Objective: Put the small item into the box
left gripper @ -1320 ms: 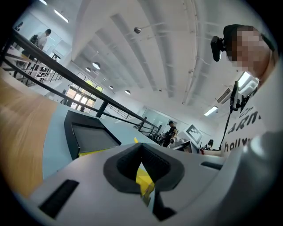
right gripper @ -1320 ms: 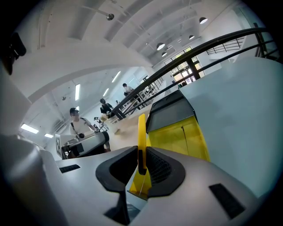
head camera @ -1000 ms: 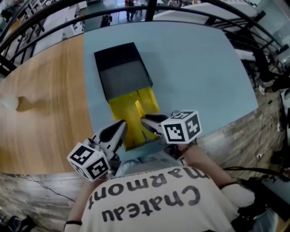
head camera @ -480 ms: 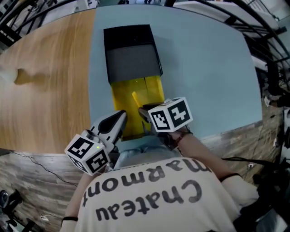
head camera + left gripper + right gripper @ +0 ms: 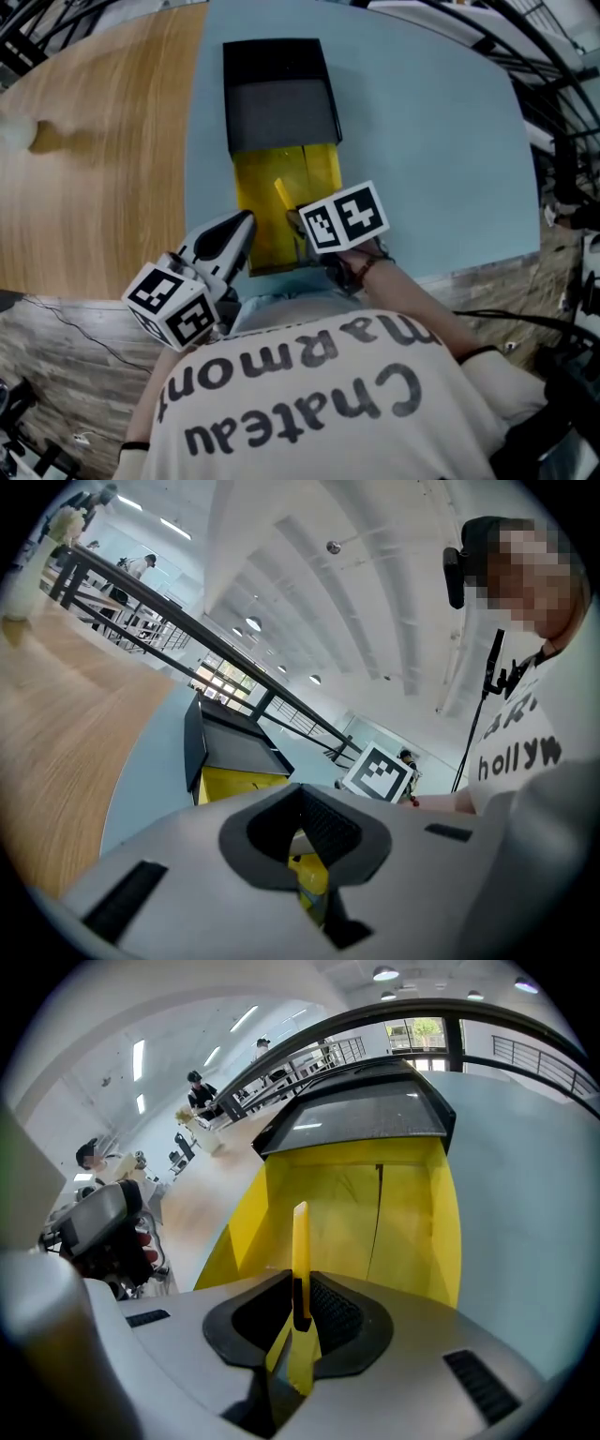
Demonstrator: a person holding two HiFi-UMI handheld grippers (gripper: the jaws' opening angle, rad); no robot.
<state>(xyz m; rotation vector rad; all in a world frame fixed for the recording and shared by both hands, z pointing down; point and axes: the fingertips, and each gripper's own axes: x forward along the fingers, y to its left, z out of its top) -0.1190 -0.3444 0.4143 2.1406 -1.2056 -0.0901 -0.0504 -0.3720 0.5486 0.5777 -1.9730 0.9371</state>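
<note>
A black box (image 5: 278, 89) lies on the blue mat, with its yellow tray (image 5: 258, 202) pulled out toward me. A thin yellow flap (image 5: 300, 1241) stands upright from the tray, and my right gripper (image 5: 300, 1309) is shut on it, seen edge-on between the pads. In the head view the right gripper (image 5: 298, 225) sits over the tray's near right part, mostly under its marker cube. My left gripper (image 5: 246, 221) rests at the tray's near left edge, jaws together (image 5: 302, 850). Yellow shows in the slit below its pads; whether it is pinched is unclear. No separate small item shows.
The blue mat (image 5: 431, 141) covers the right part of a wooden table (image 5: 94, 187). The table's near edge runs just behind both grippers, against my torso. Black railings and cables lie beyond the far and right edges.
The right gripper has moved forward over the tray with the yellow flap still between its jaws. The left gripper stays at the tray's near left edge. The head view has shifted, so the box sits higher.
</note>
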